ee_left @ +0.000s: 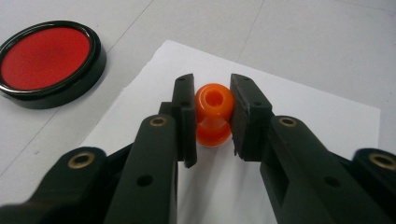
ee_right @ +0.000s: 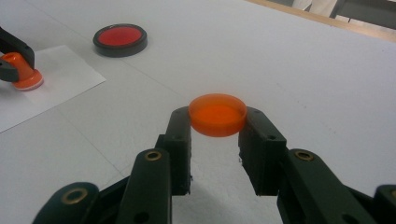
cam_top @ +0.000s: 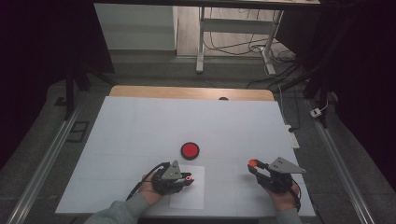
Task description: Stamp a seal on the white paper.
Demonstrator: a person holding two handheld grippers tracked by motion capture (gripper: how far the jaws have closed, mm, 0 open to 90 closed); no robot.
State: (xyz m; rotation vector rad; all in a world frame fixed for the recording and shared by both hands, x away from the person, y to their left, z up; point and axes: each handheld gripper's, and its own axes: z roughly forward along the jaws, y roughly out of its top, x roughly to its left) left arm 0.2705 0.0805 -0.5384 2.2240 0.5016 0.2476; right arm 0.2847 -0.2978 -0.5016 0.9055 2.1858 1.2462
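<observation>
My left gripper [cam_top: 187, 178] [ee_left: 212, 100] is shut on a small orange stamp [ee_left: 214, 114] with a knob-shaped handle. The stamp stands base down on a white paper sheet [cam_top: 194, 193] [ee_left: 299, 116] near the table's front edge. Off to the right, my right gripper [cam_top: 253, 165] [ee_right: 217, 122] is shut on a shallow round orange cap [ee_right: 217, 114] [cam_top: 252, 163], held just above the white table. A round red ink pad [cam_top: 190, 150] [ee_left: 46, 58] [ee_right: 120, 38] in a black case lies beyond the sheet. The right gripper view also shows the stamp [ee_right: 23, 72] at far left.
A white cover [cam_top: 140, 130] spreads over the table, with a wooden edge [cam_top: 191, 92] along the far side and a small dark object [cam_top: 223, 98] there. Beyond the table stand desk legs [cam_top: 201, 46] and loose cables [cam_top: 243, 44] on the floor.
</observation>
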